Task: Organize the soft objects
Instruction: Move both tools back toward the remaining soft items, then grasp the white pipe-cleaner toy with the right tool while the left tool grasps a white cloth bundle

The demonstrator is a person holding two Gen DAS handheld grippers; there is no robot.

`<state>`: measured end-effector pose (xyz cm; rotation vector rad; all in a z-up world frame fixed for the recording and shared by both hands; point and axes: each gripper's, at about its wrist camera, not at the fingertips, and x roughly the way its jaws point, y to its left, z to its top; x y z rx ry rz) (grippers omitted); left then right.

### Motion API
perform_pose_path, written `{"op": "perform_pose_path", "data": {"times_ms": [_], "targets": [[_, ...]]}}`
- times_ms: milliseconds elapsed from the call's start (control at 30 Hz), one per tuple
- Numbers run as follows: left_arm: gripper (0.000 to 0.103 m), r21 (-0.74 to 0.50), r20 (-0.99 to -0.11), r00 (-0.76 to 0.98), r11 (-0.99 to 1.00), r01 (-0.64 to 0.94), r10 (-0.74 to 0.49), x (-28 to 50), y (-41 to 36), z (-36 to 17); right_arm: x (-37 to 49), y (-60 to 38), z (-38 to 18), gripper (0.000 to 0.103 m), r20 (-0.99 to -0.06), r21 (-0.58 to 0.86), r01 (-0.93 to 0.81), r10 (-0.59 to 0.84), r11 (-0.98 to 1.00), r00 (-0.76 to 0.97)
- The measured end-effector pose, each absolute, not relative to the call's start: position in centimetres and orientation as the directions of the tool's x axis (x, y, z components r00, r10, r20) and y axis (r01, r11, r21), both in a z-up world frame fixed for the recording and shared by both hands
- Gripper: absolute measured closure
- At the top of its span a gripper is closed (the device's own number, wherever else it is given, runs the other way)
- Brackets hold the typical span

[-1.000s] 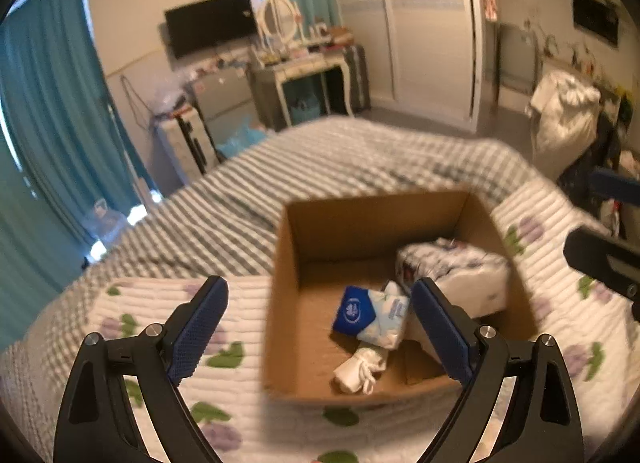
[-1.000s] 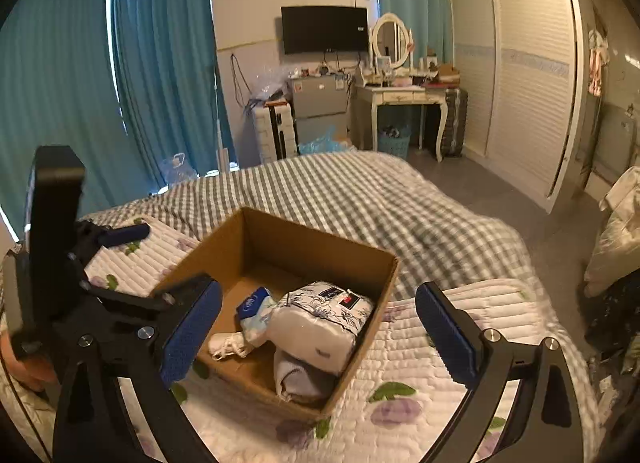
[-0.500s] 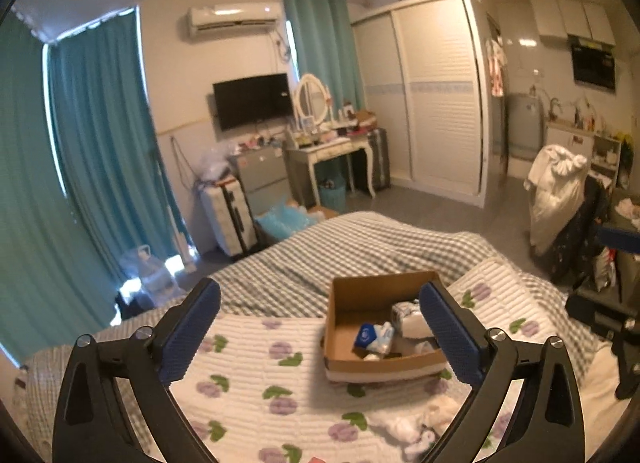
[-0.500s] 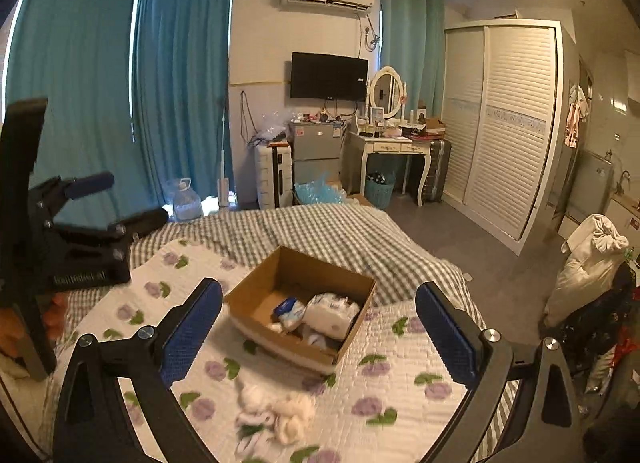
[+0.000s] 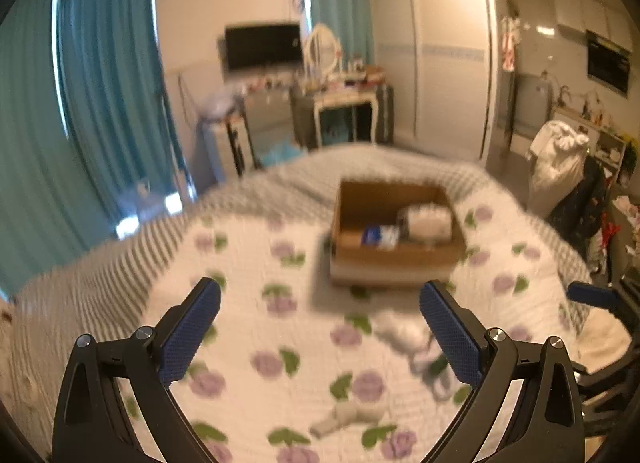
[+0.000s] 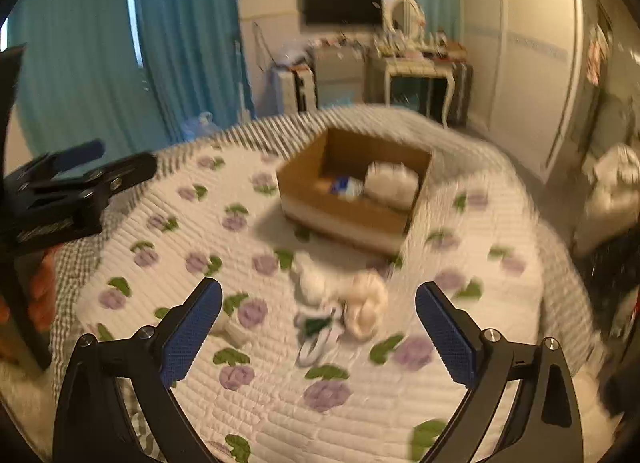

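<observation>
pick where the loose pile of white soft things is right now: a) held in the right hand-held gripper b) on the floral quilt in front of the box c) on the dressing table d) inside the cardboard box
b: the white soft things lie on the floral quilt in front of the cardboard box, and the right hand-held gripper is open and empty.

Motion blur smears the cardboard box (image 5: 396,263) contents and the pale soft items (image 6: 352,295), possibly socks, lying on the quilt (image 6: 460,403).
</observation>
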<state>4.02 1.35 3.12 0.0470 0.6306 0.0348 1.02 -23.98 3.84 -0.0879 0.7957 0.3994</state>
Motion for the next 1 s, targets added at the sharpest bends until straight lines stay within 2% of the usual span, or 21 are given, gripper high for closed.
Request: {"op": "perform_pose_path", "data": {"times_ms": [167, 267, 433, 567, 767, 800, 1000], "targets": [[0.002, 0.045, -0.678, 0.734, 0.999, -0.009, 0.037, 4.4, 1.8, -3.4, 2.7, -22.2, -3.1, 0.005, -0.781, 0.084, -0.335, 0.271, 0.939, 0.563], [0.002, -0.005, -0.717, 0.697, 1.000, -0.006, 0.001, 4.7, 2.4, -6.2, 3.7, -20.9, -6.5, 0.006, -0.817, 0.085, -0.343, 0.263, 0.936, 0.514], [0.003, -0.010, -0.753, 0.658, 1.000, -0.011, 0.000, 4.9, 2.7, -9.9, 5.3, -19.6, -10.7, 0.021, -0.860, 0.092, -0.337, 0.245, 0.937, 0.448], [0.003, -0.023, -0.793, 0.610, 1.000, -0.014, -0.010, 4.8, 3.0, -12.9, 6.5, -19.2, -12.4, 0.025, -0.878, 0.095, -0.323, 0.232, 0.942, 0.418], [0.003, -0.015, -0.825, 0.563, 0.998, 0.053, -0.042, 4.2, 1.4, -14.5, 7.6, -19.2, -14.1, 0.063, -0.894, 0.091, -0.275, 0.200, 0.957, 0.400], [0.003, -0.014, -0.828, 0.559, 0.998, 0.060, -0.046, 4.3, 1.2, -14.7, 7.3, -19.2, -14.0, 0.076, -0.889, 0.086, -0.275, 0.198, 0.958, 0.412], [0.003, -0.054, -0.857, 0.507, 0.994, 0.091, -0.094, 4.7, 0.4, -16.6, 6.3, -19.6, -13.1, 0.079, -0.871, 0.110, -0.301, 0.238, 0.947, 0.429]]}}
